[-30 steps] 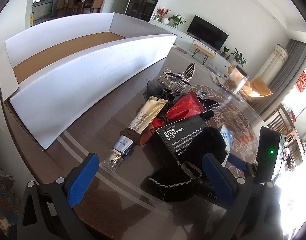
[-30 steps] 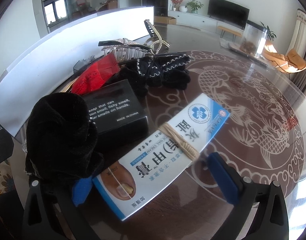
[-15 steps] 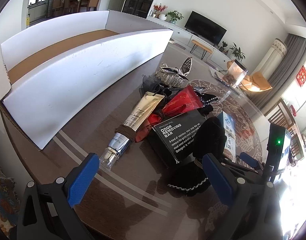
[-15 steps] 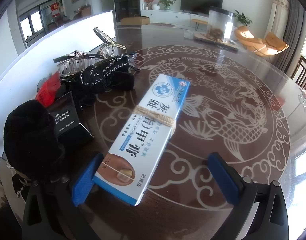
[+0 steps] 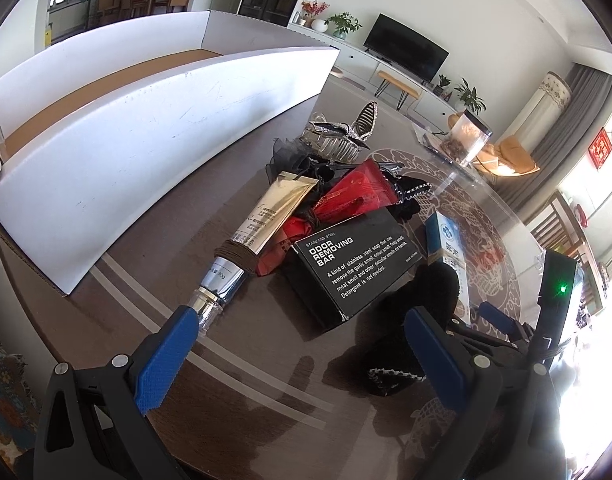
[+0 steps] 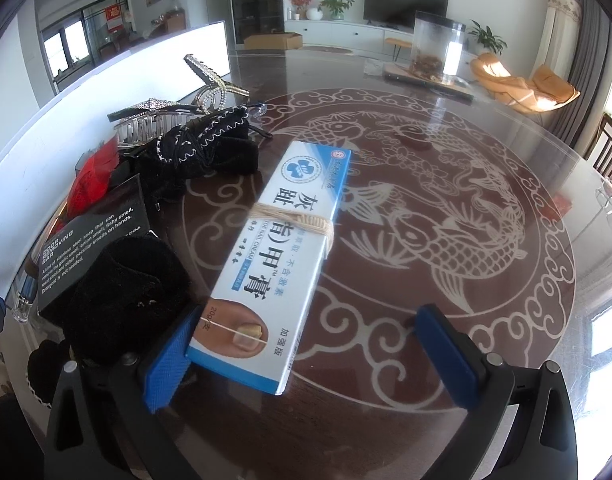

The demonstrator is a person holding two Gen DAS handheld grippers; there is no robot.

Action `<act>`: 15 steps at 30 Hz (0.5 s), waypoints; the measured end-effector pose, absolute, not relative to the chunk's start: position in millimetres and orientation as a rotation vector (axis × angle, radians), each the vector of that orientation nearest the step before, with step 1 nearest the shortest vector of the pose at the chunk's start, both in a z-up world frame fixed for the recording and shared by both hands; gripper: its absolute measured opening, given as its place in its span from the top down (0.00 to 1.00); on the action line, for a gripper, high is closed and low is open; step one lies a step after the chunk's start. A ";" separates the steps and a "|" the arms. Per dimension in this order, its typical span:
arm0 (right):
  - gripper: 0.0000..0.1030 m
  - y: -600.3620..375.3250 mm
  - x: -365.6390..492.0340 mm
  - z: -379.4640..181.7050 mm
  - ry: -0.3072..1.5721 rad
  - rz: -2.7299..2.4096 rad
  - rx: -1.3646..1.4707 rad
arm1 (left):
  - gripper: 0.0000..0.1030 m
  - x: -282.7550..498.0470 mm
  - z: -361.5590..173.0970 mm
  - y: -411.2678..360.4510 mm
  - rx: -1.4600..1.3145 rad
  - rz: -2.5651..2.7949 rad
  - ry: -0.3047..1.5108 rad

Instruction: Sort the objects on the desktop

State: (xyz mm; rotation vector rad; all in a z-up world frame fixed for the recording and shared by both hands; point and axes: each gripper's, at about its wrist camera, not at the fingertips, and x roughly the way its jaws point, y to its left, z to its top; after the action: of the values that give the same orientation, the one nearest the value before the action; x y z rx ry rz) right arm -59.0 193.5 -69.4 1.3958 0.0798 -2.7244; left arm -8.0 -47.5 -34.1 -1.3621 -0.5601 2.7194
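Right tool (image 6: 311,344) has swung round onto the cream box (image 6: 280,256), jaws wide, left pad touching its near end, nothing gripped. The box lies on the bench (image 6: 445,184) beside the pile. Left tool (image 5: 302,350), open too, has edged toward the tube (image 5: 258,236). Pickup looks imminent.

The soap box (image 5: 355,266) lies between the tube (image 5: 262,224) and cream box (image 6: 278,256), apparently touching neither.

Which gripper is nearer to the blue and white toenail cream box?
Right. The right gripper straddles the near end of the toenail cream box, jaws open. The left gripper sits off to the side, beyond the black box.
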 end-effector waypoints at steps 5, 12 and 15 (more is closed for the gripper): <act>0.00 193.5 -59.1 -69.4 0.080 -2.724 1.396 | 0.00 -7.0 -33.0 -44.2 -1.358 2.729 -0.524; 0.00 193.6 -59.4 -69.3 0.080 -2.724 1.396 | 0.00 -6.3 -30.2 -36.0 -1.340 2.712 -0.505; 0.00 193.6 -59.4 -69.3 0.079 -2.724 1.396 | 0.00 -6.0 -28.1 -23.4 -1.326 2.710 -0.435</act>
State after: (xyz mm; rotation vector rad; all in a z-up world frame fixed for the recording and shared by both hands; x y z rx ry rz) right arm -59.4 193.6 -69.3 1.3958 0.0795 -2.7239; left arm -6.0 -23.4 -28.1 -1.3259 -0.4353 2.7095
